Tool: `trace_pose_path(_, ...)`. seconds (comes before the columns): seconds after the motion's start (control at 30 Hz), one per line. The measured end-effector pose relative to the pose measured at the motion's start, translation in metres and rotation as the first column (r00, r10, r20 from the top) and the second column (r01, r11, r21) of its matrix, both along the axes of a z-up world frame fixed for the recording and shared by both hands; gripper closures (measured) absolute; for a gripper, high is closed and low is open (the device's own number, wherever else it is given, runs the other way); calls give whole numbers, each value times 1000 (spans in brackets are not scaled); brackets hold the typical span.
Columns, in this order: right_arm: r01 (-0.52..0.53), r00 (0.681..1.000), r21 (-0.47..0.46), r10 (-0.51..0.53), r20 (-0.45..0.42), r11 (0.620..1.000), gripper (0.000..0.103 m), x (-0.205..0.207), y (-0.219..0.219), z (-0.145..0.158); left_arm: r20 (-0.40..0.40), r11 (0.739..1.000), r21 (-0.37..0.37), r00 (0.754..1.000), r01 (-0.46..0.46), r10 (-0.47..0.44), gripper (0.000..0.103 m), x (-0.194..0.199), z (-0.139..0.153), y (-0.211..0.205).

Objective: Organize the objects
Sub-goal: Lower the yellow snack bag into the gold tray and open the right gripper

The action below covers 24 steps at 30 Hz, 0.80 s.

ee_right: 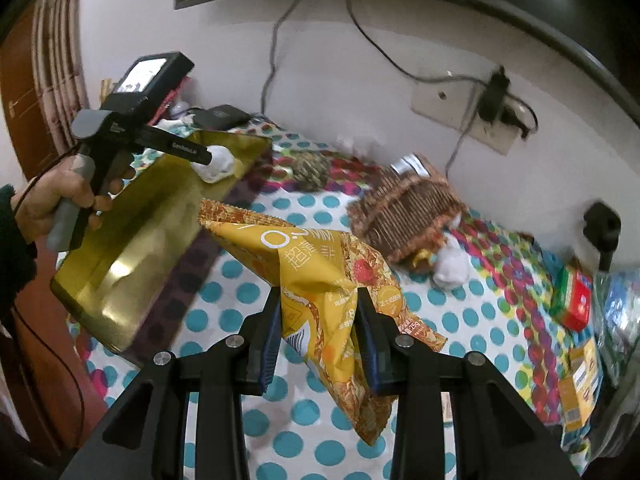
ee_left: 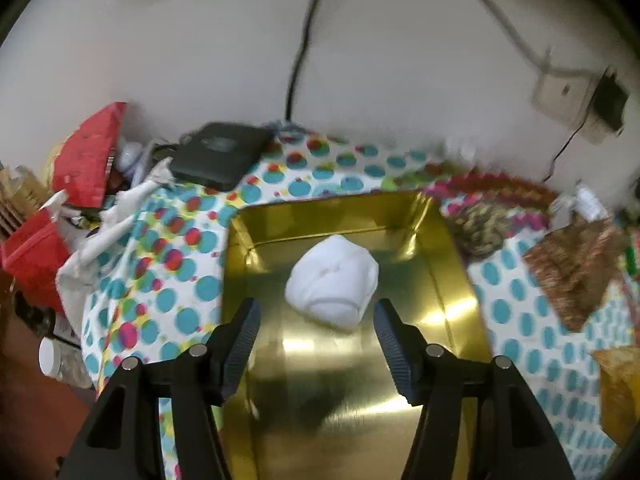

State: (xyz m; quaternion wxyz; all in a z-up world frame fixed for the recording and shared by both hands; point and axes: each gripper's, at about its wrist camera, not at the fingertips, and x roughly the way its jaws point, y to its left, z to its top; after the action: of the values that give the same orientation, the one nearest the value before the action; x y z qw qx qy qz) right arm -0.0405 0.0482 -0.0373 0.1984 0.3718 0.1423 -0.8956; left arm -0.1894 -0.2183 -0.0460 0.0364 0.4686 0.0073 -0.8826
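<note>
Here, right gripper (ee_right: 316,332) fingers pinch a yellow snack bag (ee_right: 332,292) w/ Chinese print & "25g", held above the dotted cloth (ee_right: 248,292), right of the gold tin (ee_right: 120,264). Left gripper (ee_left: 316,320) fingers spread wide, nothing held, just short of a white lump (ee_left: 332,280) inside the tin.

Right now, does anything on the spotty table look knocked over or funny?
Yes. The wicker basket lies tipped on its side on the dotted cloth, and a white thing sits loose right at its lower edge.

Glossy gold metal tray (ee_left: 432,248), spotted cloth (ee_left: 176,280) (matt), crinkled snack packet (ee_right: 320,280), rough woven basket (ee_right: 408,208)
</note>
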Motion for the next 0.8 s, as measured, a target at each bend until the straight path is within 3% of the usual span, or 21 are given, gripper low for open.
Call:
trace_pose_path(0.17, -64, 996, 26, 65, -66, 998, 71, 4, -36, 26, -94, 994, 93, 993, -60, 69, 42, 71, 44, -29)
trace_pose_path(0.33, -168, 978, 49, 172, -114, 985, 71, 5, -91, 49, -116, 977, 145, 978, -158, 175, 43, 149, 62, -72)
trace_pose_path(0.47, -247, 956, 78, 256, -145, 966, 71, 0, -140, 56, -94, 966, 114, 965, -233, 244, 43, 201, 59, -101)
trace_pose_path(0.6, -284, 943, 137, 303, -138, 949, 71, -18, -193, 53, -49, 945, 153, 952, -290, 301, 43, 238, 46, -122)
trace_pose_path(0.8, -232, 956, 240, 267, -124, 943, 71, -57, -240, 31, 7, 914, 203, 934, -351, 357, 43, 267, 18, -141)
